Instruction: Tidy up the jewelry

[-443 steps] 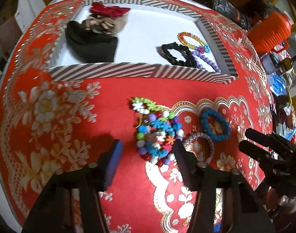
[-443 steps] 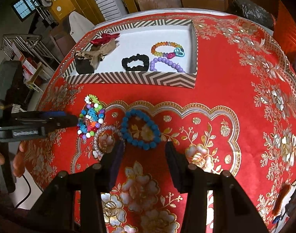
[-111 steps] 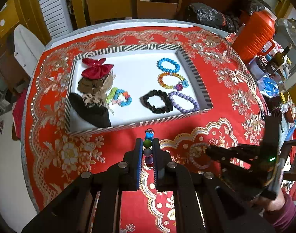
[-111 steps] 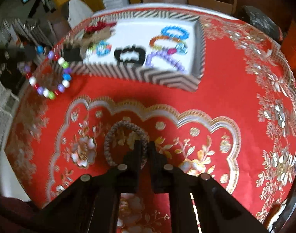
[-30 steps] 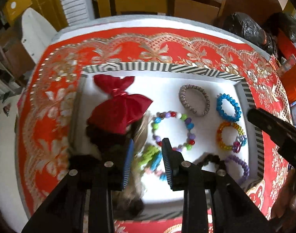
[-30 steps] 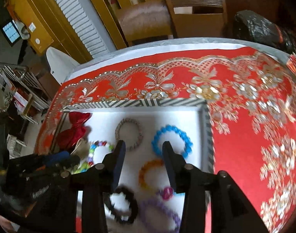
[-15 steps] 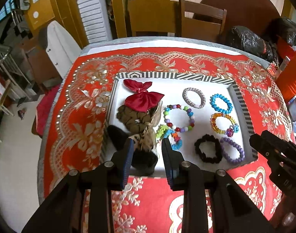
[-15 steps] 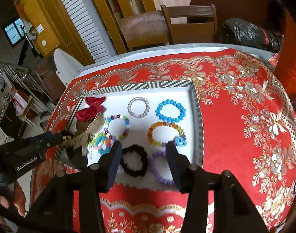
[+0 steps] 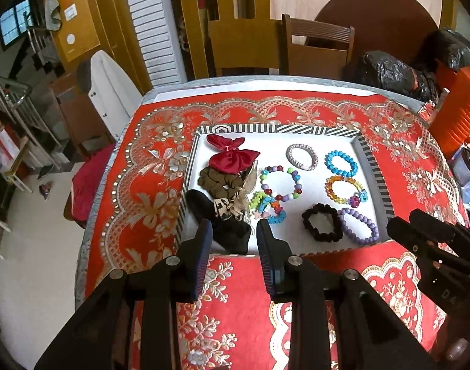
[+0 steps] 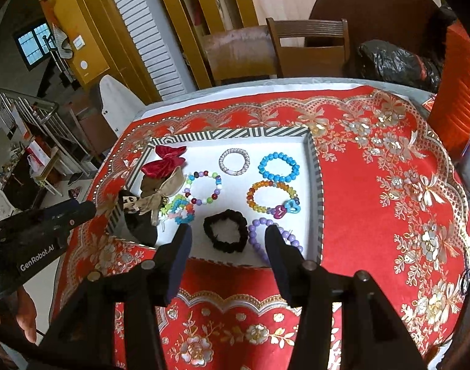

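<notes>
Now that both tools hang back from the tray: the jewelry is gathered inside it, and the sorting looks finished or nearly so.
Left tool (image 9: 233, 226): jaws a modest gap apart, nothing between them, tips over the tray's near edge.
Right tool (image 10: 228, 229): jaws have just been opening and stand fairly wide, empty, with the black scrunchie (image 10: 225, 248) visible beyond the gap.
Tray (image 9: 265, 129): striped rim, white floor, directly ahead of both tools on the table (image 9: 296, 293).
Bead bracelet (image 9: 287, 198): multicoloured, flat on the tray floor just past the left tool's right fingertip.
Woven bracelet (image 9: 288, 155): silver-grey, farther ahead, near the tray's far rim, beside the blue bracelet (image 9: 330, 162).
Red bow (image 9: 231, 157): ahead of the left tool's gap, on top of the dark hair pieces.
Change over the last second: the tools were close above the tray floor; now they are backed off and the whole tray is in view.
Change from a few seconds ago: the left tool was clamped on the bead bracelet and the right tool was closing on the woven bracelet, which lay on the cloth; both pieces are now released inside the tray.
Red cloth near the tools: seems bare of jewelry, though the tool bodies hide part of it.
</notes>
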Demonstrator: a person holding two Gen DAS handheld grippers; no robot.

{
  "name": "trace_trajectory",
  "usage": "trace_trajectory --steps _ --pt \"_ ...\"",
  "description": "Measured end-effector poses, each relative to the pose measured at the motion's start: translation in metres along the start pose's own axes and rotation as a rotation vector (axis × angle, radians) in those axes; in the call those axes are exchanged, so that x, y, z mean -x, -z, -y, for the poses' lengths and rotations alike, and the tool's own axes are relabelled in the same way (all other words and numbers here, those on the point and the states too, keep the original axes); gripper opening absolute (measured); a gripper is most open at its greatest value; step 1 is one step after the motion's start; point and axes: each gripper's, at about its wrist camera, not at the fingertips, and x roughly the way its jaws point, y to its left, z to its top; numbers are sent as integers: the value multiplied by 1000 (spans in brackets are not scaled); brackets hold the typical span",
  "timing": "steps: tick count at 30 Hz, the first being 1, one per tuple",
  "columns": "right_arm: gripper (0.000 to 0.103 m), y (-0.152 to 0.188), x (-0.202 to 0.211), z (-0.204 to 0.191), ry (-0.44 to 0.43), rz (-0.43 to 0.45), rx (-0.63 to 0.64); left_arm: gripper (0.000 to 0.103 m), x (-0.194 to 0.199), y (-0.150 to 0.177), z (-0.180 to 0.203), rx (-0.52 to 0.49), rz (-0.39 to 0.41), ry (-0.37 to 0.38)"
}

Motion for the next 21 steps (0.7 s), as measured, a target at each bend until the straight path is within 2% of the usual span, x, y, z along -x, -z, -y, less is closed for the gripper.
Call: trace_trajectory --steps 5,15,21 --pt "52 4 5 -3 -14 -3 9 6 9 5 9 -33 11 -57" --pt "52 9 15 -9 -16 6 42 6 22 8 10 -16 38 22" --pt "52 9 18 -10 -9 10 57 6 21 8 11 -8 28 27"
